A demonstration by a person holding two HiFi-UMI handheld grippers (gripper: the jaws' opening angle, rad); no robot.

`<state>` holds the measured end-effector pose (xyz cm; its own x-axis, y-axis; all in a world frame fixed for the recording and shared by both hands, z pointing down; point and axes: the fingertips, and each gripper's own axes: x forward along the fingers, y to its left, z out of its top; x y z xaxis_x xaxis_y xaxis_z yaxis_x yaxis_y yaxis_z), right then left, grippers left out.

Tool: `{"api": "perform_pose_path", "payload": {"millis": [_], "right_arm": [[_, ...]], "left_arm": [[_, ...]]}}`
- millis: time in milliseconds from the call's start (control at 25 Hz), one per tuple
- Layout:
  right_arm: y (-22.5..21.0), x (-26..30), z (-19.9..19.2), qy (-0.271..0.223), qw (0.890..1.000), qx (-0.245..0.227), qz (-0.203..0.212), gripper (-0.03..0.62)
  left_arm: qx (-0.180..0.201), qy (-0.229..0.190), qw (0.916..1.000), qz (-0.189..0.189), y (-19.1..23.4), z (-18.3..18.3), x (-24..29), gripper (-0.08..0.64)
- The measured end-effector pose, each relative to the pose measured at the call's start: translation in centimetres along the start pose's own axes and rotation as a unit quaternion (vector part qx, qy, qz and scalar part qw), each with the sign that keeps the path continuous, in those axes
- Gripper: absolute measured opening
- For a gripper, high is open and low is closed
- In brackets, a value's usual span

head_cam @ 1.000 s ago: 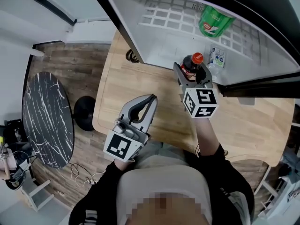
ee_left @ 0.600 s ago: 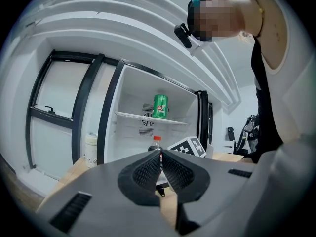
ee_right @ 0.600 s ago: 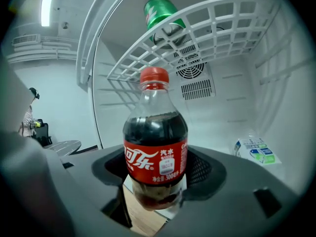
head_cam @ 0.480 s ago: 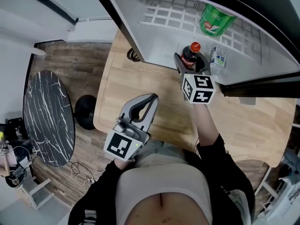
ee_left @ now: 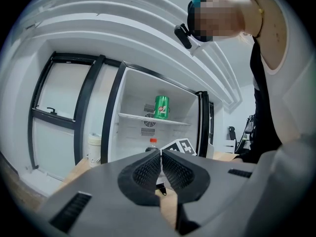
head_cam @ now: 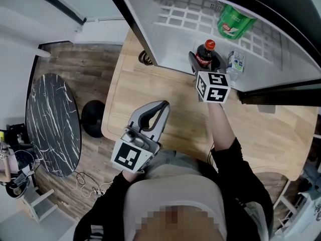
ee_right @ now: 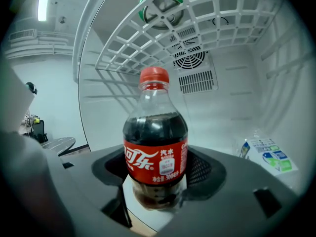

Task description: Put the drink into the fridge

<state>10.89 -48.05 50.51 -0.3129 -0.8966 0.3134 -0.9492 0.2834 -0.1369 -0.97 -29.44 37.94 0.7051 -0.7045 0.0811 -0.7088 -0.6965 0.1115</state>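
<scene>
Pinching bottle (ee_right: pixel 155 147) upright in right hand-held gripper (head_cam: pixel 206 63), just inside fridge (head_cam: pixel 168 41) under shelf (ee_right: pixel 148 43). Calls for short push straight ahead, then set-down. Leaving left hand-held gripper (ee_left: pixel 161 155), pressed together, well back over worktop (head_cam: pixel 251 134).

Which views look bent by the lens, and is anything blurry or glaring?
Head view: even light, sharp, but the fridge frame and table edge bow. Left gripper view: black rounded corners, straight lines curve, left gripper slightly soft up close. Right gripper view: cola bottle sharp, a strip light glares top left.
</scene>
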Motion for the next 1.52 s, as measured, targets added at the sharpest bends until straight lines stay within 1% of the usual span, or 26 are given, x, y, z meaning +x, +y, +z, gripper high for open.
{"api": "perform_pose_path", "payload": {"millis": [80,120,200,240,320,360,600,720,800,880,1160,1280,1520], "right_arm": [[-0.2,0.3,-0.1,0.002,1.0,-0.001,-0.002,0.325],[-0.3,0.4,-0.1,0.002,1.0,-0.001,-0.003,0.325],[-0.4,0.6,0.0,0.002,1.0,-0.001,-0.003,0.325],[-0.4,0.7,0.0,0.002,1.0,-0.002,-0.003,0.325],[-0.4,0.7,0.2,0.0,1.0,-0.003,-0.005,0.325],[-0.4,0.7,0.3,-0.002,1.0,-0.003,-0.007,0.325],[-0.8,1.5,0.4,-0.004,1.0,-0.011,-0.015,0.325],[-0.9,1.7,0.5,-0.003,1.0,-0.013,-0.016,0.325],[-1.0,1.9,0.5,-0.002,1.0,-0.017,-0.016,0.325],[-1.1,2.2,0.6,-0.002,1.0,-0.019,-0.017,0.325],[-1.7,2.9,1.0,-0.001,1.0,-0.005,-0.017,0.325],[-1.9,3.0,1.2,-0.001,1.0,-0.001,-0.018,0.325],[-2.2,3.6,1.3,-0.002,1.0,-0.005,-0.017,0.325]], "left_arm": [[0.001,0.006,1.0,0.003,0.1,-0.3,-0.1,0.012],[0.001,-0.001,1.0,0.003,0.1,0.0,-0.1,0.012],[0.004,-0.029,0.9996,-0.001,-0.1,1.0,0.0,0.012],[0.005,-0.029,0.9996,0.0,-0.1,1.0,0.0,0.012],[0.005,0.0,1.0,0.007,0.0,0.1,-0.4,0.012],[0.004,0.006,0.9999,0.009,0.0,-0.1,-0.6,0.012],[0.003,-0.005,1.0,0.007,-0.2,0.4,-0.4,0.012],[0.004,0.002,0.9999,0.011,-0.2,0.1,-0.6,0.012],[0.009,-0.005,0.9998,0.015,0.0,0.3,-0.7,0.012],[0.007,0.004,0.9998,0.019,0.1,0.2,-0.8,0.012],[0.005,0.006,0.9999,0.014,-0.3,0.3,-0.8,0.012],[0.007,0.007,0.9998,0.018,-0.1,0.2,-0.9,0.012],[0.009,0.009,0.9997,0.022,0.0,0.1,-0.8,0.012]]}}
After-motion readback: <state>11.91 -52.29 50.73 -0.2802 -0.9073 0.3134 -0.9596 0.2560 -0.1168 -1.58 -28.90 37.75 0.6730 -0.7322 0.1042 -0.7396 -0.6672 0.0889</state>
